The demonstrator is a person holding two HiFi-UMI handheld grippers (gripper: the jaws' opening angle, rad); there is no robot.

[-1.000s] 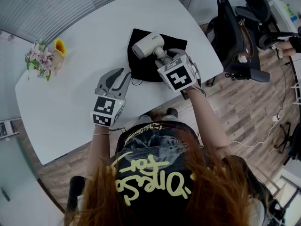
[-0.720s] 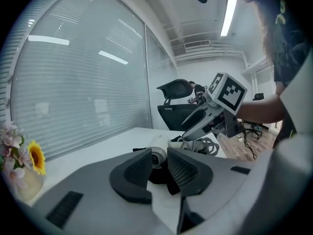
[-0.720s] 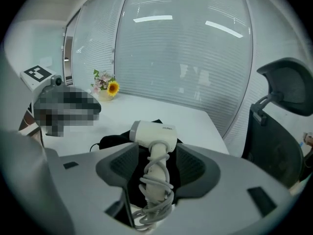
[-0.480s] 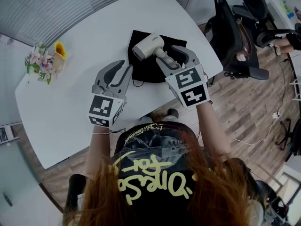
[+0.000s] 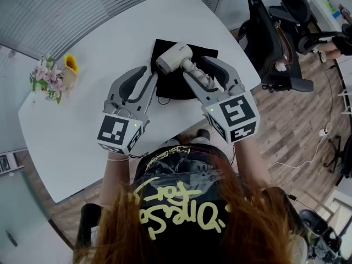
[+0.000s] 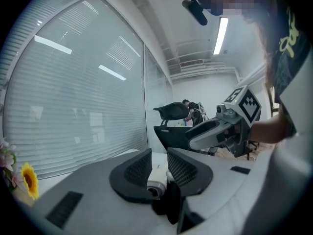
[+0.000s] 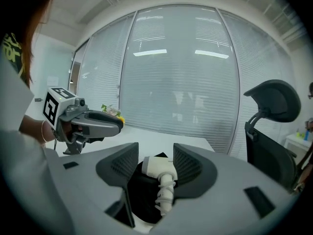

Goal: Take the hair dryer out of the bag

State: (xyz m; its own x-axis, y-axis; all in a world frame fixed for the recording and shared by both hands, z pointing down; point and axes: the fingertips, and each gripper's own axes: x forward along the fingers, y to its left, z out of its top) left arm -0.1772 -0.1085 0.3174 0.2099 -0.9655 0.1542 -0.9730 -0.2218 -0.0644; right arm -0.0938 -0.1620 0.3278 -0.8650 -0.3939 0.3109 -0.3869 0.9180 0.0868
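A white hair dryer [image 5: 173, 56] lies on a flat black bag [image 5: 170, 86] on the white table [image 5: 99, 48], its coiled cord and handle pointing toward me. My right gripper [image 5: 197, 67] hovers above the handle, open, with nothing between its fingers. In the right gripper view the hair dryer [image 7: 159, 168] and bag [image 7: 141, 195] show below through the gap. To the left of the bag, my left gripper [image 5: 148, 76] is raised with its jaws a little apart and empty. The left gripper view shows the hair dryer [image 6: 156, 181] beyond that gap.
A small vase of flowers with a sunflower [image 5: 55, 70] stands at the table's far left. Black office chairs [image 5: 280, 32] stand beyond the table's right edge on the wooden floor. Window blinds run along the back.
Both grippers have risen toward the camera and tilted more level. The right one has drawn back from the dryer's handle. The hair dryer and bag have stayed in place.
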